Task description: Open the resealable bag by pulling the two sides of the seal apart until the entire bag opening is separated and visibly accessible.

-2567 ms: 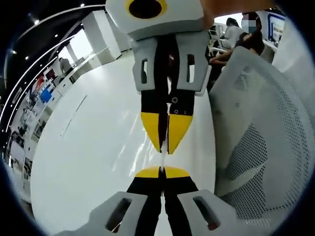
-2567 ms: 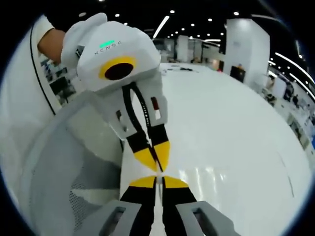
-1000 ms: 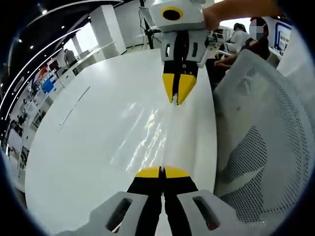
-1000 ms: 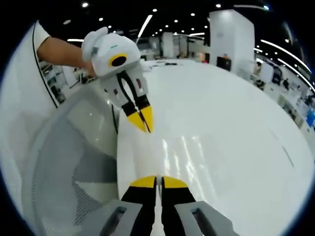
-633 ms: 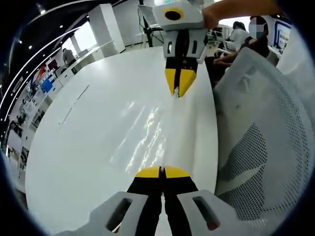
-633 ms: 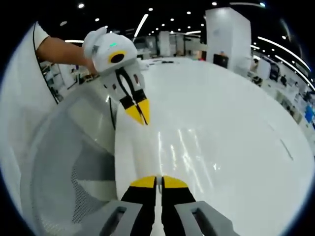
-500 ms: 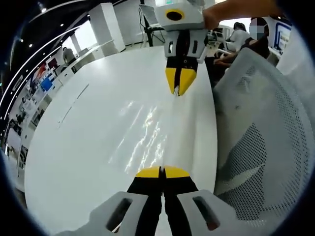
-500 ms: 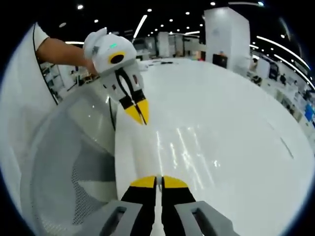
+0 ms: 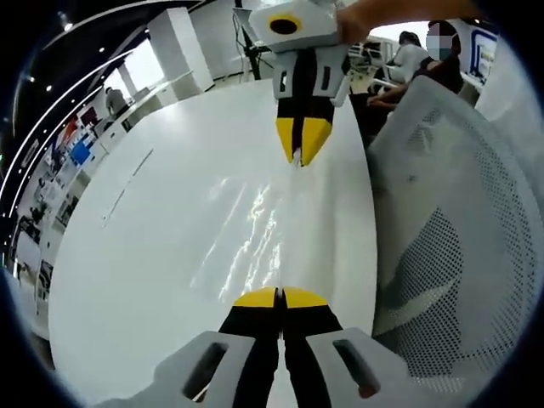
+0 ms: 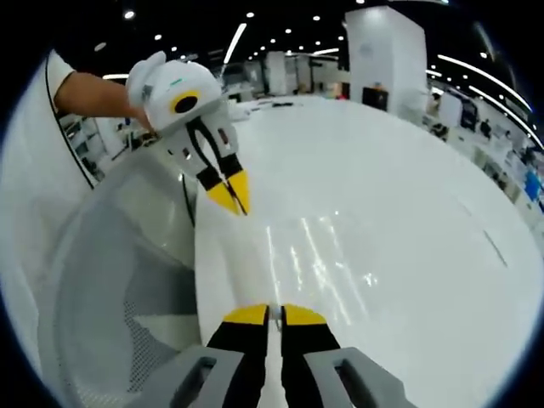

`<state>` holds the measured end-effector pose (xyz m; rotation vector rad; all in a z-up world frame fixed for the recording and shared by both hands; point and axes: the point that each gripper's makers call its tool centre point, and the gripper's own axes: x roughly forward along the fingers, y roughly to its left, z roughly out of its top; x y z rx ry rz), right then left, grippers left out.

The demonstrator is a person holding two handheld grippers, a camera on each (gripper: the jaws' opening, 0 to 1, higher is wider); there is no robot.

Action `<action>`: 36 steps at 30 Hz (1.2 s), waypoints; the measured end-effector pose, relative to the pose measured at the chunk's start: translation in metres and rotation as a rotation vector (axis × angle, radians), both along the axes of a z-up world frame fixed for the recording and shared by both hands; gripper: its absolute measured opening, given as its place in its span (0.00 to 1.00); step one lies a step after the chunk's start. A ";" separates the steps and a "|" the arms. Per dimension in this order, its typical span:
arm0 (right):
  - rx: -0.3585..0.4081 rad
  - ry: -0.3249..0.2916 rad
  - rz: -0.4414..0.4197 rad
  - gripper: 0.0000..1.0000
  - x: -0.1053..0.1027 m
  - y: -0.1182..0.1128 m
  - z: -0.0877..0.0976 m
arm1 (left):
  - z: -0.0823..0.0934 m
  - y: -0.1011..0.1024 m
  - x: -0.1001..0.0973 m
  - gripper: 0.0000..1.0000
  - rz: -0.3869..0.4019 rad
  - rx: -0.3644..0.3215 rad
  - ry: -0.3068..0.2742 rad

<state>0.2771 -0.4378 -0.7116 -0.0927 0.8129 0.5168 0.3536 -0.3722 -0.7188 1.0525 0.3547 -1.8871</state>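
Note:
A clear resealable bag [image 9: 253,231] hangs stretched between my two grippers above the white table; it shows mostly as glints and creases. In the left gripper view, my left gripper [image 9: 280,294] is shut on the near side of the bag. Opposite it, my right gripper [image 9: 297,160] is shut on the far side. In the right gripper view, the bag [image 10: 293,255] runs from my right gripper [image 10: 270,311] up to my left gripper [image 10: 235,208]. How far the seal has parted is hard to tell through the clear film.
Under the bag lies a large glossy white table [image 9: 136,246], with a white mesh chair [image 9: 442,221] right beside its edge. That chair [image 10: 102,289] also stands close to the grippers in the right gripper view. People [image 9: 416,64] sit at the back. A bare arm [image 10: 89,92] holds my left gripper.
Since 2.6 s ago the two grippers have drawn well apart, stretching the bag between them. Over the last second only the views have shifted slightly.

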 end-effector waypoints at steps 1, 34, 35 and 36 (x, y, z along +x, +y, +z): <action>0.007 -0.002 0.002 0.04 0.000 0.001 0.001 | 0.000 0.000 0.000 0.00 -0.001 -0.003 0.000; 0.068 -0.065 0.037 0.14 0.037 0.027 0.035 | 0.004 -0.003 0.000 0.00 -0.034 -0.047 -0.043; 0.063 -0.058 0.043 0.14 0.037 0.028 0.033 | 0.004 -0.003 0.000 0.00 -0.031 -0.048 -0.041; 0.055 -0.050 0.046 0.14 0.038 0.028 0.031 | 0.004 -0.003 0.000 0.00 -0.029 -0.048 -0.039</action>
